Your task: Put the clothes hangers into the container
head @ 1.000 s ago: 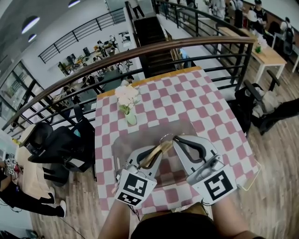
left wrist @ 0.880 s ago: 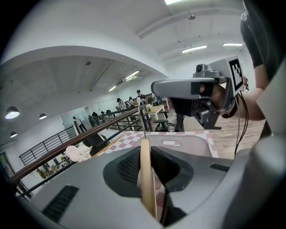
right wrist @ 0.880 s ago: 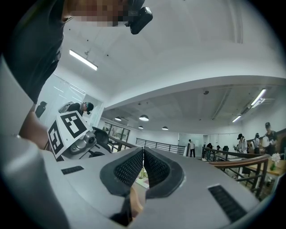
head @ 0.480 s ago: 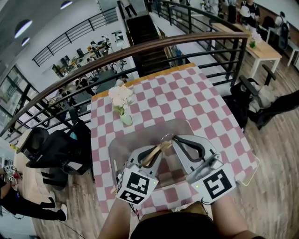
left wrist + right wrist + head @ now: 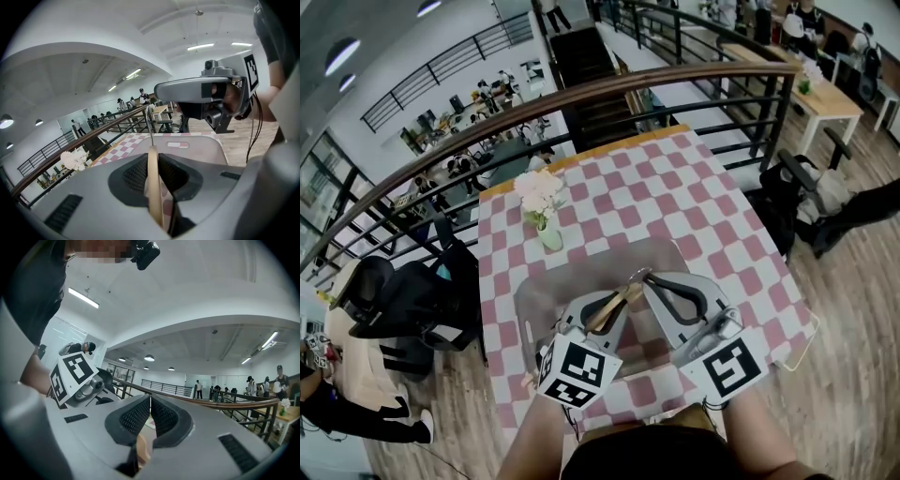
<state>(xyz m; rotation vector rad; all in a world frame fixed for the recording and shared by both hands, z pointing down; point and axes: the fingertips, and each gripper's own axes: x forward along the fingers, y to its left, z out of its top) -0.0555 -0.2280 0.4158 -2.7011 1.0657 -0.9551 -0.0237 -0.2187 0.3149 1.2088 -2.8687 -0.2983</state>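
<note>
A wooden clothes hanger (image 5: 615, 307) with a metal hook (image 5: 636, 276) is clamped edge-on between the pads of my left gripper (image 5: 624, 294). It hangs over the translucent grey container (image 5: 532, 298) on the checked table. In the left gripper view the hanger (image 5: 153, 187) runs up between the jaws of the left gripper (image 5: 152, 157), and the container's far wall (image 5: 197, 143) lies beyond. My right gripper (image 5: 650, 280) sits just right of the hook with its jaw tips together. The right gripper view shows the right gripper (image 5: 150, 400) shut, with nothing clearly between its pads.
A vase of white flowers (image 5: 538, 199) stands behind the container. Another light hanger (image 5: 802, 349) lies at the table's right front corner. A dark railing (image 5: 581, 98) runs behind the table. Black bags sit on the floor at the left (image 5: 403, 300) and right (image 5: 787, 202).
The left gripper has dipped slightly with the hanger still in its jaws. The right gripper stays where it was, and the head view has shifted a little.
</note>
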